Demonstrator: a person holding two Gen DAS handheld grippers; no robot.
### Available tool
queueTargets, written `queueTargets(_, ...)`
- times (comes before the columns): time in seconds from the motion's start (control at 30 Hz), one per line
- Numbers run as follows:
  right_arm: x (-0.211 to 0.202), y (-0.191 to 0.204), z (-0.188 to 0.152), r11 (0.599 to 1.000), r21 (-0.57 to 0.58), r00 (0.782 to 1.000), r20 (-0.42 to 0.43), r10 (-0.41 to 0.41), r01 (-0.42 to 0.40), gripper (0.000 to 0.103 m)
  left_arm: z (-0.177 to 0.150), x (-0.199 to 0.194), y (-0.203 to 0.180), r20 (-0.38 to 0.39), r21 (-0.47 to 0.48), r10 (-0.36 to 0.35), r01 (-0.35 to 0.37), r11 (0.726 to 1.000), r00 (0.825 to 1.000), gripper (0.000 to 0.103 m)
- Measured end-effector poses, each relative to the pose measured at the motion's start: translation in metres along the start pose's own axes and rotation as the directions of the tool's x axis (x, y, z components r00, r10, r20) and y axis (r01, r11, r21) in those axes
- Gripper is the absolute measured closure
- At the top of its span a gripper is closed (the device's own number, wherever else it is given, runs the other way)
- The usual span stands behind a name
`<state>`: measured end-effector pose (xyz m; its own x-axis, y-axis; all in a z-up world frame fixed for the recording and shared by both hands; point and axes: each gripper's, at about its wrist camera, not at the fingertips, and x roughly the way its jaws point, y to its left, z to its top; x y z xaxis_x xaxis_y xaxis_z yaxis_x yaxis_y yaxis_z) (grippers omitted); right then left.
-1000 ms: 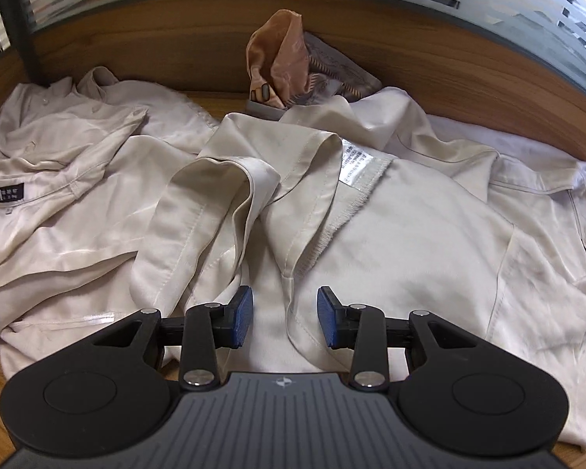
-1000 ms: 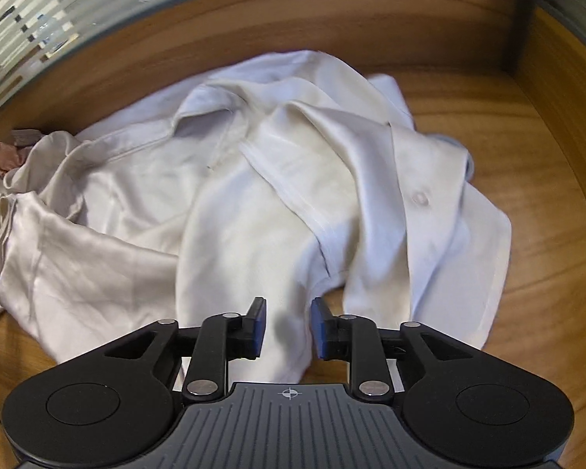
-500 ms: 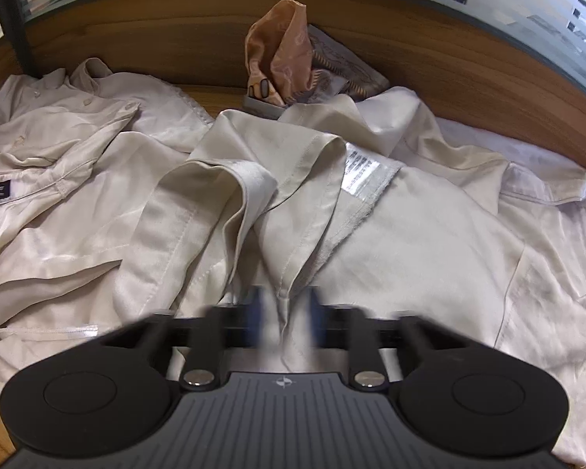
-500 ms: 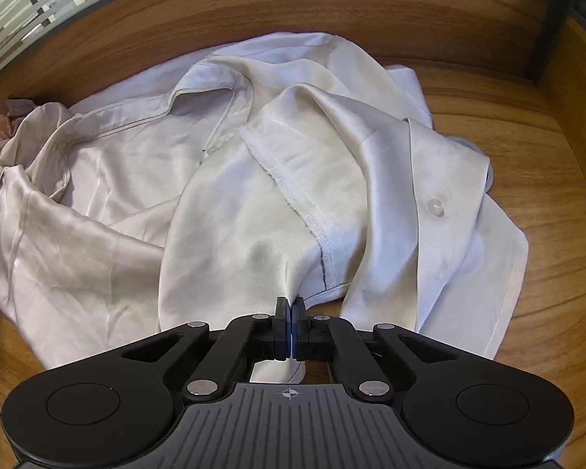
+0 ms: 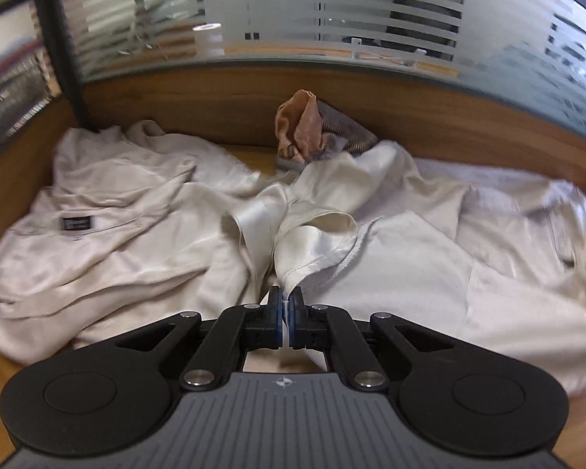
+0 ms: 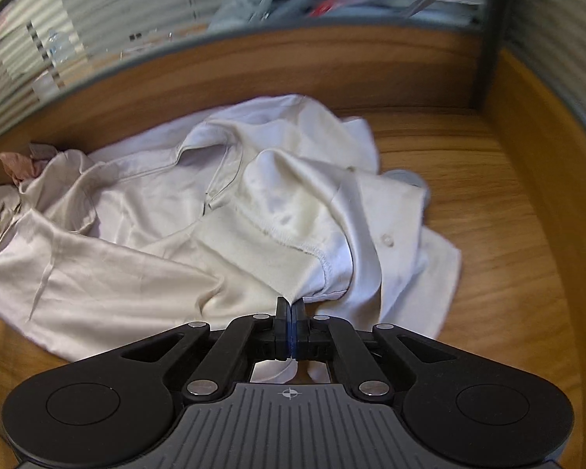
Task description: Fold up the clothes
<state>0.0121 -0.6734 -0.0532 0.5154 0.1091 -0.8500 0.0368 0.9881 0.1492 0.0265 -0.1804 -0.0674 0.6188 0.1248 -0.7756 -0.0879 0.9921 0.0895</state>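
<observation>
A crumpled cream satin shirt (image 5: 402, 258) lies spread over the wooden desk. My left gripper (image 5: 285, 305) is shut on a hemmed fold of this shirt and holds it raised off the pile. In the right wrist view the same cream shirt (image 6: 222, 246) fills the middle, its stitched seam running down to my right gripper (image 6: 290, 310), which is shut on a pinch of the cloth. A second cream garment (image 5: 109, 226) with a dark label lies at the left.
A tan and patterned cloth bundle (image 5: 304, 133) leans against the wooden back wall (image 5: 222, 101). Frosted striped glass stands above the wall. Bare wooden desk (image 6: 500, 258) shows to the right of the shirt, bounded by a side panel (image 6: 558, 164).
Both grippers went from open to shut on the shirt's cloth, then rose, pulling folds up. The back wall and glass now show more in both views.
</observation>
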Motion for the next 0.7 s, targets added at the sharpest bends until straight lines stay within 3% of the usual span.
queueTargets(0.17,-0.034,-0.01,-0.025,1.0,-0.003,1.0,-0.016,0.011,-0.011,0.101,-0.047,-0.05,0.009,-0.051,-0.016,0.042,-0.043,0.999,0.998,0.1)
queueTargets(0.37,-0.055,-0.018,-0.072,0.999,-0.039,0.995,-0.094,0.02,-0.024,0.101,-0.117,-0.093,0.013,-0.131,-0.001,0.069,-0.07,0.998,0.989,0.1)
queueTargets(0.7,-0.079,-0.025,-0.165,0.998,-0.019,0.982,-0.177,-0.058,0.056,0.101,-0.206,-0.128,0.026,-0.212,0.056,0.033,-0.022,0.998,0.977,0.1)
